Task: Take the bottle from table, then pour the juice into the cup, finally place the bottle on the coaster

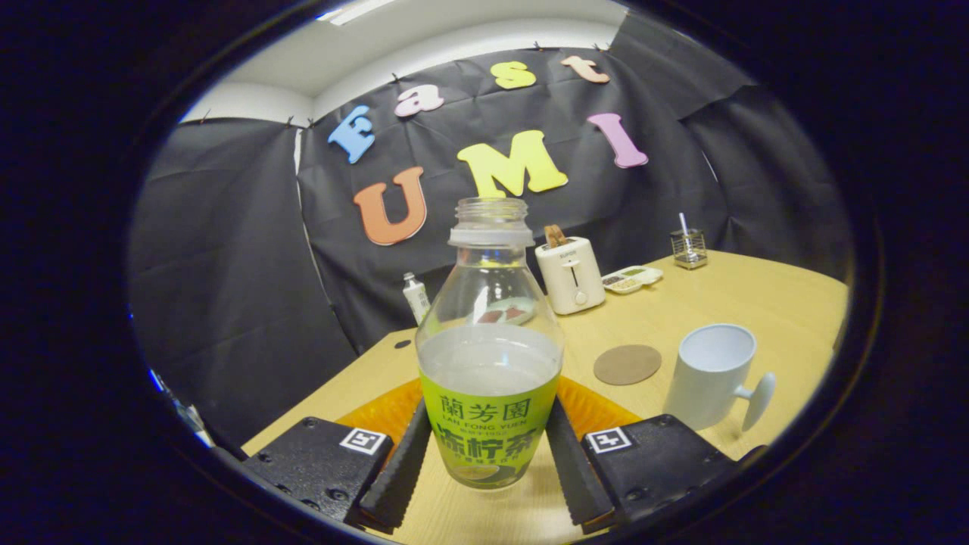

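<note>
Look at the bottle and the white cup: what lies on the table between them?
In the gripper view, a round brown coaster lies on the table between the bottle, held in the claw, and the cup.

- The bottle (pixel 489 356) has a green label (pixel 488 435). It says "LAN FONG YUEN" in small letters, with big Chinese words above and below.
- Each black block behind the gripper (pixel 488 462) fingers has a small square black-and-white marker (pixel 366 440), a pattern, not words.
</note>
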Available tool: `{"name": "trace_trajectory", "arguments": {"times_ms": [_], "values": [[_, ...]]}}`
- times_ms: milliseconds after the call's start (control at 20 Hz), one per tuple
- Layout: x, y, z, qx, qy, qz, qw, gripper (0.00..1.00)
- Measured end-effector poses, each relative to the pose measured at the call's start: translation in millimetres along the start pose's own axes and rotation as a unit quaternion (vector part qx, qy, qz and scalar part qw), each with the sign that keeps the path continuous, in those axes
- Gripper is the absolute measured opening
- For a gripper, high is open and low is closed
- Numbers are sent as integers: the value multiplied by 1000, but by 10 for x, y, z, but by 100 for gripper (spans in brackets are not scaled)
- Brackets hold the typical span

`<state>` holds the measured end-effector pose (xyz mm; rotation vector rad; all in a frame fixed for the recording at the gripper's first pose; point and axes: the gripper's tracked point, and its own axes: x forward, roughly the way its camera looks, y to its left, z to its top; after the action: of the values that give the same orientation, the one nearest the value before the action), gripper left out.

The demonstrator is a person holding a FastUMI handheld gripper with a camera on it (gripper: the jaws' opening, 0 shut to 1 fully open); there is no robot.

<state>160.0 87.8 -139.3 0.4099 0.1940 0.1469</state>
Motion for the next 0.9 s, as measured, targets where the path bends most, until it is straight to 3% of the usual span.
{"name": "trace_trajectory", "arguments": {"times_ms": [400,650,900], "values": [[23,-38,116,120,12,23,992,81],[73,-116,194,236,16,37,971,81],[107,-195,186,295,39,23,954,80]]}}
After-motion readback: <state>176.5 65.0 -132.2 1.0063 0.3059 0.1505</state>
